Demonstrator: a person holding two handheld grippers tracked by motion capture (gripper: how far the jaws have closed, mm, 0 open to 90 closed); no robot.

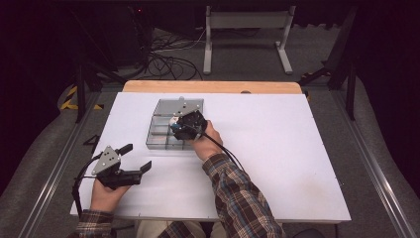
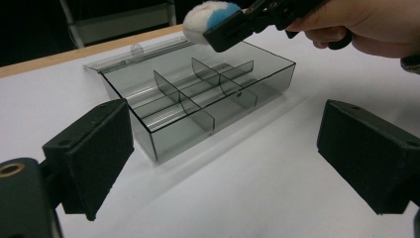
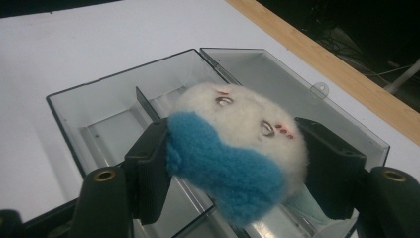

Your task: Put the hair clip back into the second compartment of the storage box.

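Observation:
A clear grey compartment box (image 1: 161, 130) lies on the white table (image 1: 277, 148), its lid (image 1: 171, 105) folded open at the back. My right gripper (image 1: 177, 125) hovers over the box, shut on a small white and blue plush toy (image 1: 174, 121). In the right gripper view the plush toy (image 3: 233, 148) is squeezed between both black pads (image 3: 148, 168), above the box's dividers (image 3: 143, 101). My left gripper (image 1: 137, 157) rests open near the table's front left, apart from the box. From the left gripper view, the box (image 2: 198, 99) lies ahead, with the plush toy (image 2: 210, 17) held above it.
A wooden strip (image 1: 213, 87) runs along the table's far edge. Beyond it on the floor are a metal stand (image 1: 245, 29) and loose cables (image 1: 168, 62). Wide bare white surface lies to the right of the box.

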